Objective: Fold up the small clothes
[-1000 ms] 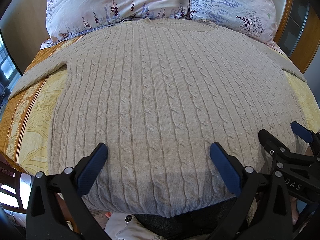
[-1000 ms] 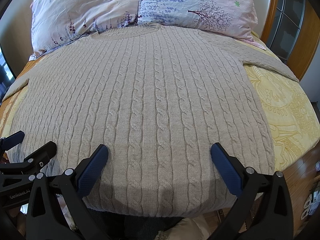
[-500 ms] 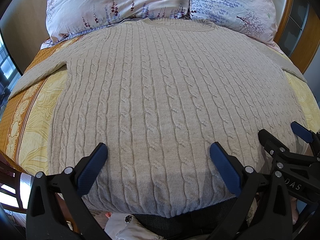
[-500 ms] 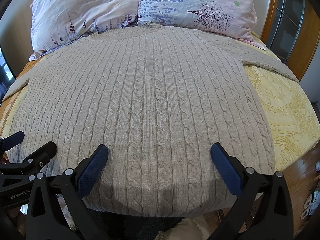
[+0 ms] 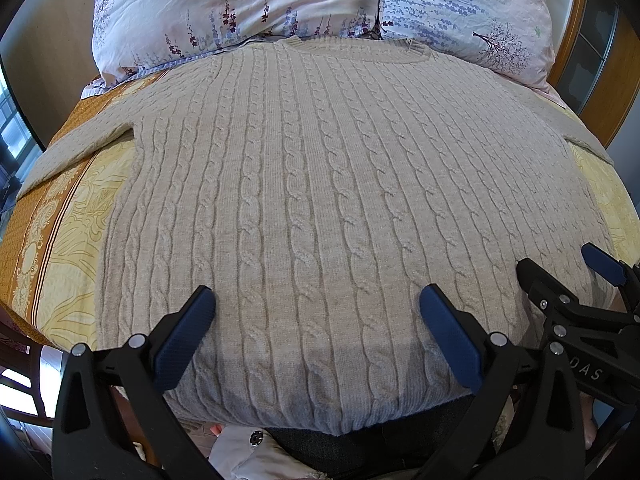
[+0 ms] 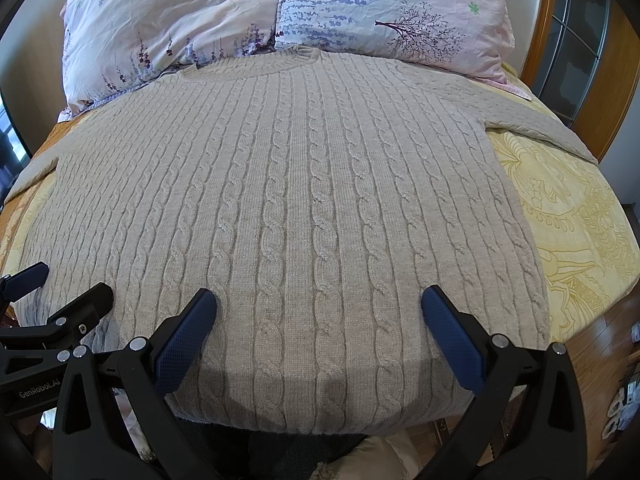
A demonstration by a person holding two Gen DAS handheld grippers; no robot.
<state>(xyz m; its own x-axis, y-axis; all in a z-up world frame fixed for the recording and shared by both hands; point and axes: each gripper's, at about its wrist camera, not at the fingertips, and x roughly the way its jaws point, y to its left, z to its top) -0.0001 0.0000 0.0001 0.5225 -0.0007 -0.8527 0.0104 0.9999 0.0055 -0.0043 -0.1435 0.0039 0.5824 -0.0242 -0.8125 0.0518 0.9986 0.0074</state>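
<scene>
Sweater [image 5: 320,200] lies flat, collar twd pillows [image 5: 240,12], ready for 1st fold; left gripper [image 5: 316,332] & right gripper [image 6: 320,332] hover over its hem, both spread wide, empty.

Matt cable-knit wool sweater [image 5: 320,200]

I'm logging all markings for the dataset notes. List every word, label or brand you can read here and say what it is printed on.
"GenRobot.AI": white print on the black body of the left gripper, seen at the lower left of the right wrist view.
"DAS": white letters, cut off at the start, on the black body of the right gripper, seen in the left wrist view.
No readable text on the sweater, pillows or bedsheet.
</scene>
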